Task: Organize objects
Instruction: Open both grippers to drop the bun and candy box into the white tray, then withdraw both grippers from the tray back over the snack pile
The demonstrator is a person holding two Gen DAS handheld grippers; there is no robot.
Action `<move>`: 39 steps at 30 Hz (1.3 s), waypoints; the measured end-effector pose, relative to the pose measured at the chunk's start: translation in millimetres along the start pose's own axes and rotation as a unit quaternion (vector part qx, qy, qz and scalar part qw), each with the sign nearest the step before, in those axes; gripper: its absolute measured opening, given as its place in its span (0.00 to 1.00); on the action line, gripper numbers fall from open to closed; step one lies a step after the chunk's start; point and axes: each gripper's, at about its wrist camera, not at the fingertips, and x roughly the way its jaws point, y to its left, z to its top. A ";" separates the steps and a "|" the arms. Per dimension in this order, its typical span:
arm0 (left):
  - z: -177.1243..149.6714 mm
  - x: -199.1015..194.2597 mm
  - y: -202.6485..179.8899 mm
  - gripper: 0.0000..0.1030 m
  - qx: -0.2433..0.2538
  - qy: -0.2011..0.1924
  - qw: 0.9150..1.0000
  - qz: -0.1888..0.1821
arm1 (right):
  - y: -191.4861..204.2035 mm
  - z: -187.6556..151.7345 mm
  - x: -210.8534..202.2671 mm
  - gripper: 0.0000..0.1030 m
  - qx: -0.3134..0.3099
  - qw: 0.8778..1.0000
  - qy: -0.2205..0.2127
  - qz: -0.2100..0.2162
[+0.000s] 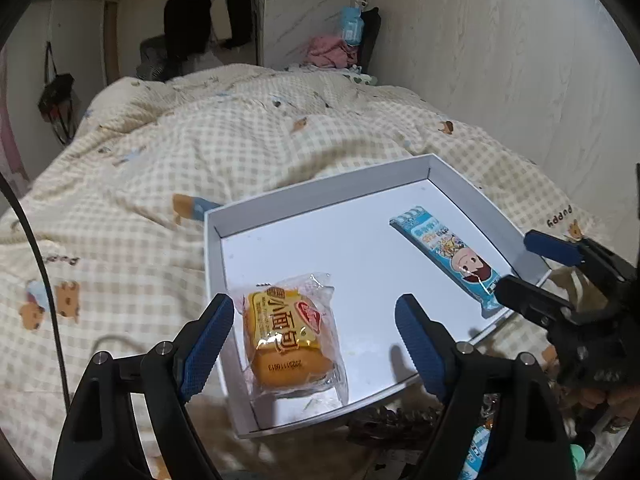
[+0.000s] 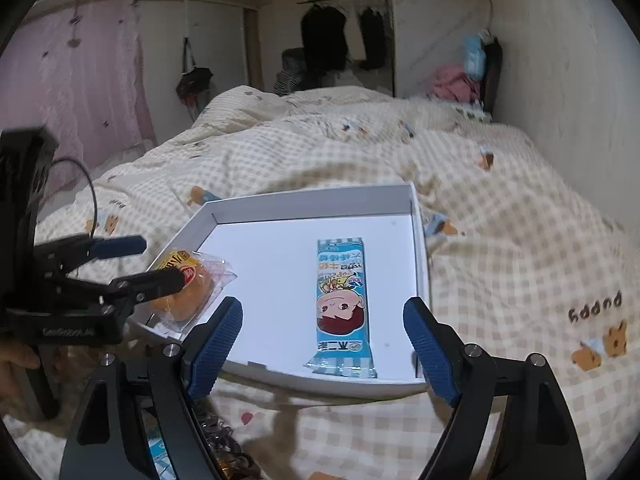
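Note:
A shallow white box (image 1: 280,206) (image 2: 304,204) lies on the bed. In it lie a small wrapped yellow bread (image 1: 286,338) (image 2: 192,288) at its near left and a long blue snack packet with a cartoon face (image 1: 448,254) (image 2: 342,308) at its right. My left gripper (image 1: 316,340) is open, its fingers either side of the bread, just above it. My right gripper (image 2: 322,340) is open, its fingers either side of the blue packet's near end. Each gripper shows in the other's view: the right one (image 1: 532,264) and the left one (image 2: 156,262).
The bed is covered with a cream checked quilt (image 1: 192,152) (image 2: 500,232) with bear prints. More snack packets and a dark chain-like item (image 1: 400,420) lie just in front of the box. A wall (image 1: 500,60) runs along the right side of the bed.

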 end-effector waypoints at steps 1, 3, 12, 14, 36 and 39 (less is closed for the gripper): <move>0.5 -1.5 0.0 0.83 0.000 0.000 1.000 0.004 | 0.6 0.5 -1.9 0.81 -0.001 1.000 -0.004 -0.001; 3.1 -7.5 1.6 0.83 -0.006 -0.005 1.000 0.015 | -0.2 3.3 -8.4 0.81 0.002 1.000 -0.016 0.001; 34.7 -88.7 10.8 0.83 -0.016 -0.082 0.996 0.035 | -5.0 54.6 -68.8 0.81 0.027 0.995 -0.063 0.070; 42.8 -119.5 12.0 0.85 -0.014 -0.114 0.993 0.032 | -4.7 68.5 -92.1 0.81 0.017 0.992 -0.078 0.101; -20.8 -241.0 -6.6 1.00 -0.010 -0.095 0.994 -0.057 | 21.9 24.8 -210.8 0.99 -0.033 0.982 -0.088 0.167; -44.2 -218.1 -9.9 1.00 -0.013 -0.063 0.997 -0.047 | 18.4 4.8 -201.4 0.99 -0.025 0.986 -0.075 0.146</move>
